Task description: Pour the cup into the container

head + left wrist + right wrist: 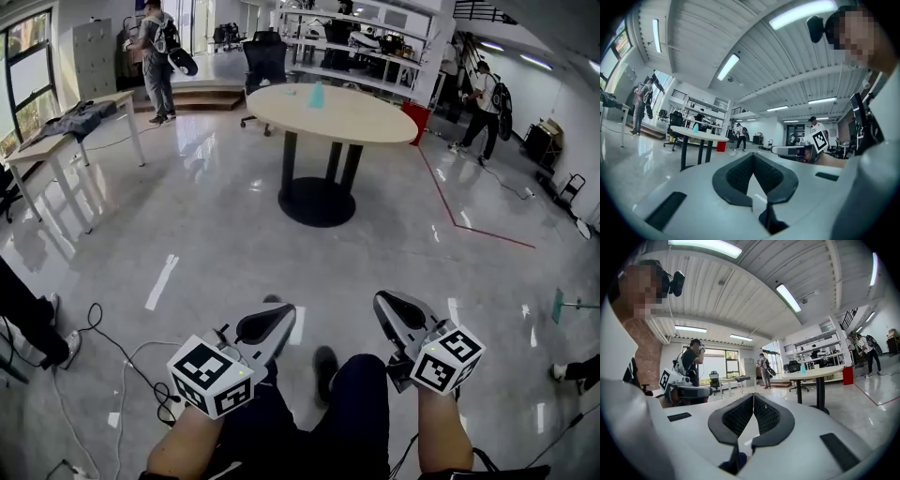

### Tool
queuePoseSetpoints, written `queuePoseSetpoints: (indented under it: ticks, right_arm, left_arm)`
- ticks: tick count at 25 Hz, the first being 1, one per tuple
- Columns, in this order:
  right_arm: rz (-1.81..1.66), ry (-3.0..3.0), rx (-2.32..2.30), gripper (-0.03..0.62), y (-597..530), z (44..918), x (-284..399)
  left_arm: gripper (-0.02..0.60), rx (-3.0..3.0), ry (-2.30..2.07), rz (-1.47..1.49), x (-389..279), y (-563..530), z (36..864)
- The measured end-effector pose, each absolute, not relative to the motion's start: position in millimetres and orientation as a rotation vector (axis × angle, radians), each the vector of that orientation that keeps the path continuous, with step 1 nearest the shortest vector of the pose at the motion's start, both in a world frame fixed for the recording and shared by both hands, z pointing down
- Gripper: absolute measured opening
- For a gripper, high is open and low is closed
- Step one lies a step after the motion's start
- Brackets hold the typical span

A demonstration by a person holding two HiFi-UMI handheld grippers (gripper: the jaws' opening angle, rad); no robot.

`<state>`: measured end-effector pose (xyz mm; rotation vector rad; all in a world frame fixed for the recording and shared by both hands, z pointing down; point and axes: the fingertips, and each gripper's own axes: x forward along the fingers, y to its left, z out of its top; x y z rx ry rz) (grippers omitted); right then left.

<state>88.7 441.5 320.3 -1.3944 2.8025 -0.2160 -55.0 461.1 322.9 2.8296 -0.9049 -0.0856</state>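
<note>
A teal cup (317,95) stands on the far side of a round beige table (356,117), several steps ahead of me. It also shows small in the left gripper view as the cup (695,127) and in the right gripper view as the cup (803,368). I cannot make out a container from here. My left gripper (272,323) and right gripper (398,309) are held low above my legs, far from the table. In each gripper view the jaws meet at the tips, left gripper (753,157) and right gripper (753,397), with nothing between them.
A glossy floor lies between me and the table. A desk (56,141) stands at the left, shelving (356,56) and an office chair (263,61) behind the table. People stand at the back left and right. Cables (103,347) trail on the floor at the lower left.
</note>
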Motion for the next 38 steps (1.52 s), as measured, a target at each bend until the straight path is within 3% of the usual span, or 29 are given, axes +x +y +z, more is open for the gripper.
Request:
queuePoseSetpoints:
  ticks: [25,38]
  right_arm:
    - [-0.235,2.691,-1.470,0.008,582.8,312.8,107.5]
    - [-0.227,2.692,-1.449,0.008,590.2,317.1,105.6]
  left_arm:
    - [-0.006,2.822,-0.924,-0.071,-52.7,598.0,322.8]
    - [-0.006,2.823,-0.962,-0.092,-57.1,599.3,317.9]
